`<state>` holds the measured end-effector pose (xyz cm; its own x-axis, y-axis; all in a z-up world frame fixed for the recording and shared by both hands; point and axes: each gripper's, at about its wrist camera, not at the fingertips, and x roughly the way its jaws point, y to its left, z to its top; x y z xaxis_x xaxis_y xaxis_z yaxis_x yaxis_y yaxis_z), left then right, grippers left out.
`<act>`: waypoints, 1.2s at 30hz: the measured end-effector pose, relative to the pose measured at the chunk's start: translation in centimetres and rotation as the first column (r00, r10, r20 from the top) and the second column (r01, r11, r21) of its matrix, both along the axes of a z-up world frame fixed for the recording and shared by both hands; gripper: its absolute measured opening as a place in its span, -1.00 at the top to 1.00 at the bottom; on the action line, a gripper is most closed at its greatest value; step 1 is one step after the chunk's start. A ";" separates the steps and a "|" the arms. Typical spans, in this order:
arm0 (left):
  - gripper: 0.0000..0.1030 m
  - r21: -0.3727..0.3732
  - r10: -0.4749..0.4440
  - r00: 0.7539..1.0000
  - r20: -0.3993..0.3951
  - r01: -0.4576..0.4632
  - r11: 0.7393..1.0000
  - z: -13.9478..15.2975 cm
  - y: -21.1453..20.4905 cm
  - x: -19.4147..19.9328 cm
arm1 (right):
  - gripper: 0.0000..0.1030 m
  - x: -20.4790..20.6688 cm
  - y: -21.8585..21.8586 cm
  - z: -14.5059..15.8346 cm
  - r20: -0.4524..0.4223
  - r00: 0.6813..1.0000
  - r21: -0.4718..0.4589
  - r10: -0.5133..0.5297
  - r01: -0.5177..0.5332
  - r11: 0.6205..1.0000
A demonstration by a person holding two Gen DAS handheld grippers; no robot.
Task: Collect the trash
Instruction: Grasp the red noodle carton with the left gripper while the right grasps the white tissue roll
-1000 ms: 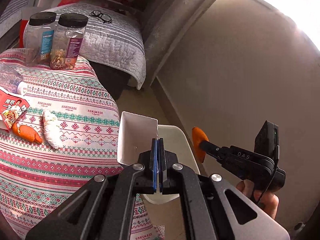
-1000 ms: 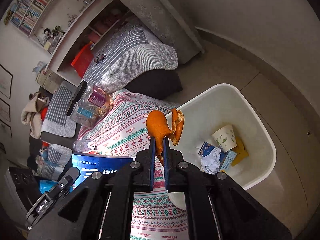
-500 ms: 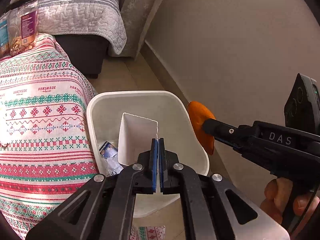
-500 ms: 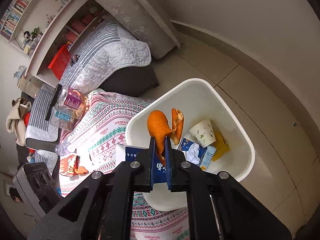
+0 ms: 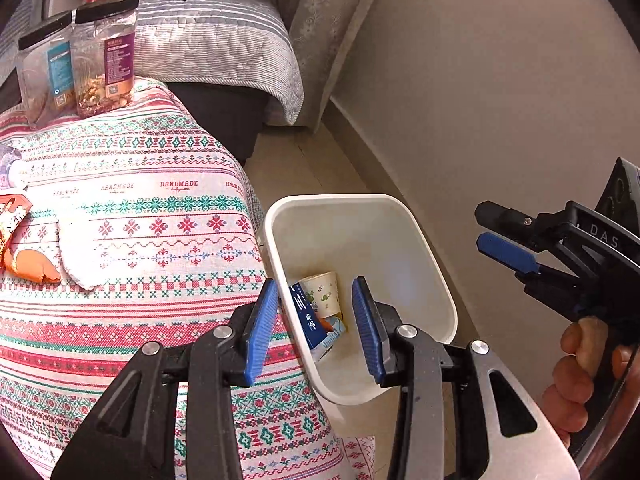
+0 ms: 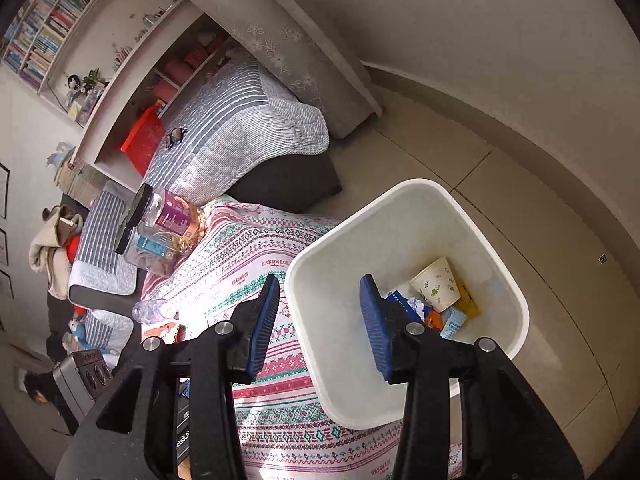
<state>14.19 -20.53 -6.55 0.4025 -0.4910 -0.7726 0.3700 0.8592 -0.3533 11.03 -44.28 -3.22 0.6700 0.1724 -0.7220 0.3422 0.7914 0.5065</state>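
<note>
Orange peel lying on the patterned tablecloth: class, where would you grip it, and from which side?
Come from above with the open left gripper. The curved orange peel lies low and elongated on the patterned tablecloth, so pinch across its narrow middle, avoiding the white crumpled paper beside it.

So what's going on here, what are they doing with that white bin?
A person is clearing trash off a table with a handheld gripper in each hand. Both the left gripper and the right gripper hang open and empty over the white bin beside the table's patterned cloth. In the bin lie a paper cup, a blue carton and other scraps. An orange peel, a white tissue and a red snack wrapper are on the cloth, not yet collected.
</note>
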 end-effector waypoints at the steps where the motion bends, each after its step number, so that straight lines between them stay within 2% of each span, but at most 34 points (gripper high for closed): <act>1: 0.24 0.006 0.010 1.000 0.003 -0.010 1.000 0.3 1.1 -0.2 | 0.11 0.0 0.6 0.4 0.013 1.000 -0.017 0.014 -0.013 1.000; 5: 0.18 0.039 0.084 0.996 0.013 -0.084 0.996 1.3 5.7 0.1 | 0.05 0.5 3.0 1.2 0.042 0.997 -0.034 0.067 -0.066 0.997; 10: 0.09 0.089 0.199 0.980 0.017 -0.199 0.976 2.5 12.4 0.4 | 0.03 2.2 7.0 1.2 0.027 0.988 -0.068 0.149 -0.147 0.987; 14: 0.01 0.071 0.340 0.940 -0.016 -0.338 0.938 3.2 19.4 0.5 | -0.04 3.4 11.4 1.3 0.017 0.966 -0.100 0.258 -0.255 0.962; 17: -0.04 0.053 0.441 0.897 -0.022 -0.439 0.897 3.6 24.6 0.4 | -0.10 4.2 15.2 1.0 0.000 0.939 -0.145 0.345 -0.341 0.929; 21: -0.12 0.001 0.522 0.849 -0.080 -0.523 0.852 2.8 29.6 1.1 | -0.13 5.2 19.4 -0.3 -0.050 0.907 -0.174 0.419 -0.421 0.890; 24: -0.15 0.008 0.525 0.845 -0.106 -0.527 0.850 2.1 31.2 1.9 | -0.15 6.0 21.6 -1.5 -0.099 0.891 -0.196 0.443 -0.454 0.869; 27: -0.16 0.012 0.511 0.853 -0.107 -0.513 0.858 1.6 31.7 4.1 | -0.18 6.8 23.1 -2.5 -0.131 0.881 -0.208 0.455 -0.473 0.856; 30: -0.30 -0.002 0.509 0.853 -0.118 -0.513 0.858 1.2 32.5 5.7 | -0.22 7.7 24.3 -3.4 -0.155 0.872 -0.217 0.464 -0.489 0.845; 34: -0.30 0.039 0.500 0.857 -0.124 -0.500 0.865 -0.2 33.0 7.3 | -0.24 8.6 25.9 -4.6 -0.193 0.858 -0.242 0.477 -0.512 0.824; 36: -0.30 0.028 0.502 0.852 -0.147 -0.504 0.863 -1.1 33.2 7.8 | -0.26 9.1 26.4 -5.1 -0.208 0.851 -0.252 0.482 -0.523 0.814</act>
<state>22.01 12.66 -7.61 0.4815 -0.2605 -0.8368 -0.1673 0.9100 -0.3795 20.16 -17.90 -8.37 0.4459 0.2303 -0.8650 -0.0987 0.9731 0.2082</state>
